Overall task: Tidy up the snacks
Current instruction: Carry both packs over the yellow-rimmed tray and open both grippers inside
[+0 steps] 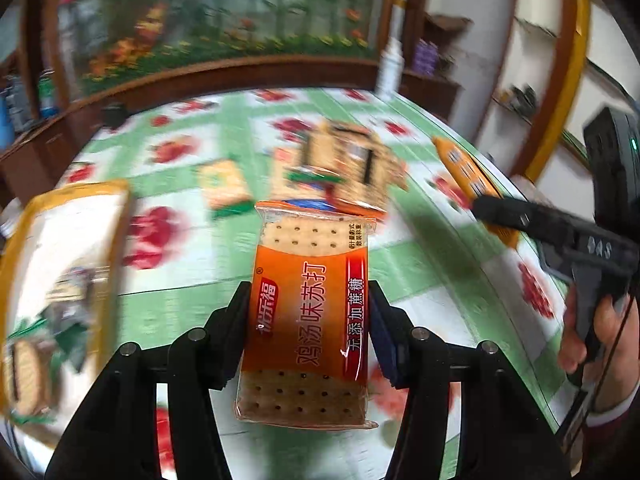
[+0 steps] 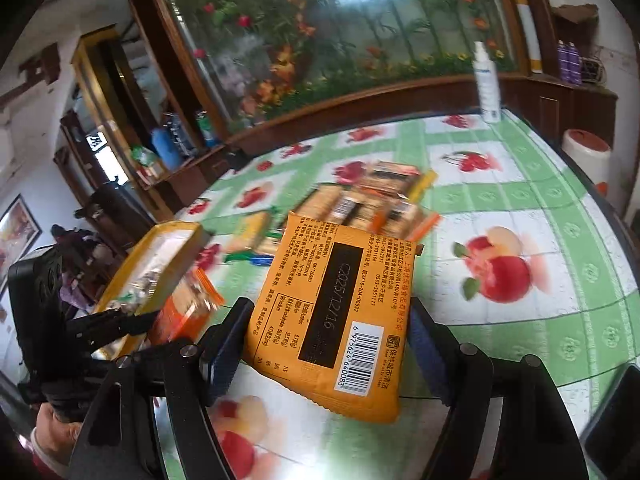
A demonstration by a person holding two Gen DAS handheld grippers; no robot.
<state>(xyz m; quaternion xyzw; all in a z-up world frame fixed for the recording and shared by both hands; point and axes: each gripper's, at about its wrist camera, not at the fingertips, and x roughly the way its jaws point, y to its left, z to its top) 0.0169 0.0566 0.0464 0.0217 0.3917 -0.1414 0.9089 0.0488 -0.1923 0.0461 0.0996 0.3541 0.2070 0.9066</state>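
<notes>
The left gripper [image 1: 310, 320] has its jaws drawn in on both long edges of an orange soda-cracker packet [image 1: 308, 312], which stands up the lower middle of the left wrist view, clear of the fruit-print tablecloth [image 1: 420, 264]. It looks light and flat, the crackers inside stiff but brittle and the film glossy, so I judge a grip across the printed middle band, where the pads already sit, safer than one at the crimped ends, which would just fold. Squeeze harder and the crackers probably crack.

At the left edge of that frame a yellow-rimmed box [image 1: 64, 280] lies blurred, with some wrapped things already in it; likely where the snacks go. Up the middle, a loose pile of snack packets [image 1: 348, 164] rests on the cloth.

Further right, the right gripper [image 2: 326, 332] holds a yellow-orange pouch [image 2: 332, 320] back side up, barcode and date strip showing, in the lower middle of the right wrist view. Its jaws stand wider, closed on the pouch's two side edges. The pouch looks puffier and softer, light, with slick film, so I'd guess it can slide if tilted. Holding it at mid-length, as now, seems right.

A white spray bottle [image 2: 486, 80] stands upright at the upper right, well apart.
</notes>
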